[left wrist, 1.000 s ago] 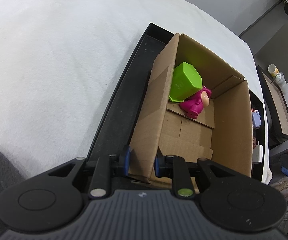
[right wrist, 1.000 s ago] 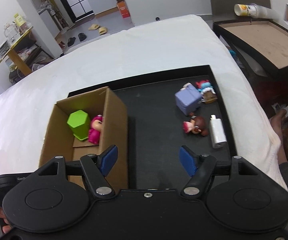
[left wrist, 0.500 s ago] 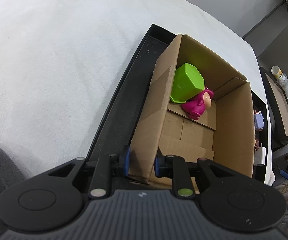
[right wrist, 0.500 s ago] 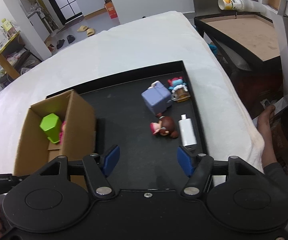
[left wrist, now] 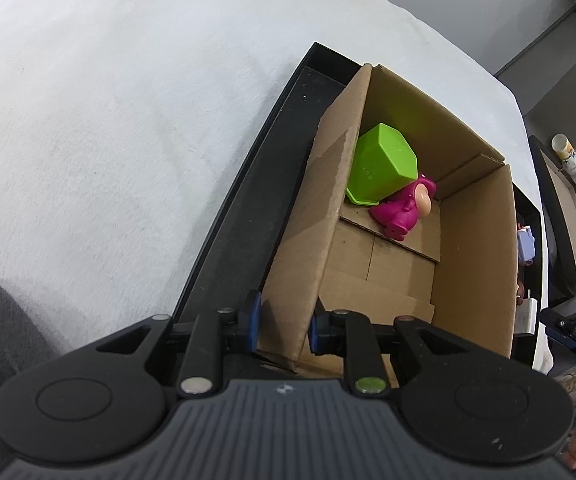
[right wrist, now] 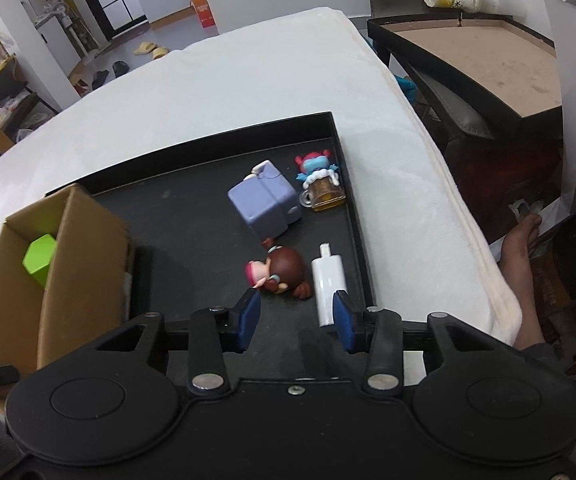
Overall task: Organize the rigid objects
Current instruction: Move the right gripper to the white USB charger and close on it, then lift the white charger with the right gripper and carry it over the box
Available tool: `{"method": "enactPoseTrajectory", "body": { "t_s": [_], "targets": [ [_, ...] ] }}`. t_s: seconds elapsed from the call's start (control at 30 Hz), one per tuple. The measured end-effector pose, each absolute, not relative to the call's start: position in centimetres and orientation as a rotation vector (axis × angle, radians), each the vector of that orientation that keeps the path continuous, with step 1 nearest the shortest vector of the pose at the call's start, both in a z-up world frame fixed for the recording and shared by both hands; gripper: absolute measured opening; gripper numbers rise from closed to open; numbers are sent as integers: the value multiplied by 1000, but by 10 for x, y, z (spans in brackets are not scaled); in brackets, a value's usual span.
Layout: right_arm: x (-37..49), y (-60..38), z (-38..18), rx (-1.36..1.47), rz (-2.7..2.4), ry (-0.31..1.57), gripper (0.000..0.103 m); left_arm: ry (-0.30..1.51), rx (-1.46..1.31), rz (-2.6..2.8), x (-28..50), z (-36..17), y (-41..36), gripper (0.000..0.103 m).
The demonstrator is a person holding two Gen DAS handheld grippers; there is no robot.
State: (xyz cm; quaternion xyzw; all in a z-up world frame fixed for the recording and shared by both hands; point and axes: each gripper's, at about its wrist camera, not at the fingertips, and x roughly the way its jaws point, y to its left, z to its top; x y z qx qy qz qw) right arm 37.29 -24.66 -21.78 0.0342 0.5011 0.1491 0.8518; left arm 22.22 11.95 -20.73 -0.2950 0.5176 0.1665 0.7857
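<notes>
Your left gripper (left wrist: 284, 322) is clamped on the near wall of the cardboard box (left wrist: 475, 248), one pad on each side of it, holding the box steady on the black tray (right wrist: 192, 216). A green cup (left wrist: 381, 168) and a pink figure (left wrist: 403, 210) already lie in the box's far end.

Your right gripper (right wrist: 293, 316) holds nothing. Its jaws have just been closing, and they now stand partly apart above the tray with only bare tray between the pads. The brown-haired doll (right wrist: 284, 272) lies just ahead of them, and the white charger (right wrist: 327, 280) lies touching or nearly touching the doll's right side. The right pad sits close over the charger's near end.

That closeness looks like your main risk. If you go for the doll with the jaws this narrow, a pad may land on its head and push it away, or catch the charger and trap both things at once. The doll is rounded, so an off-centre pinch could squirt it toward the purple block (right wrist: 266, 204) or the small mug figure (right wrist: 321, 184) by the tray's edge.

Watch the left hand too: pulling on the thin cardboard wall could tip or drag the box and spill what is inside.
</notes>
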Motion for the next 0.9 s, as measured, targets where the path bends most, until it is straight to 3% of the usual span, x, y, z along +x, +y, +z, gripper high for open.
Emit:
{"method": "enactPoseTrajectory", "body": {
  "t_s": [0.37, 0.53, 0.9],
  "targets": [
    [388, -244, -239, 30, 292, 1077, 40, 1115, -639, 360, 221, -208, 118, 22],
    [387, -243, -255, 30, 289, 1126, 24, 1117, -643, 366, 221, -208, 118, 22],
    [364, -258, -248, 129, 287, 1115, 21, 1114, -629, 361, 220, -208, 117, 22]
  ]
}}
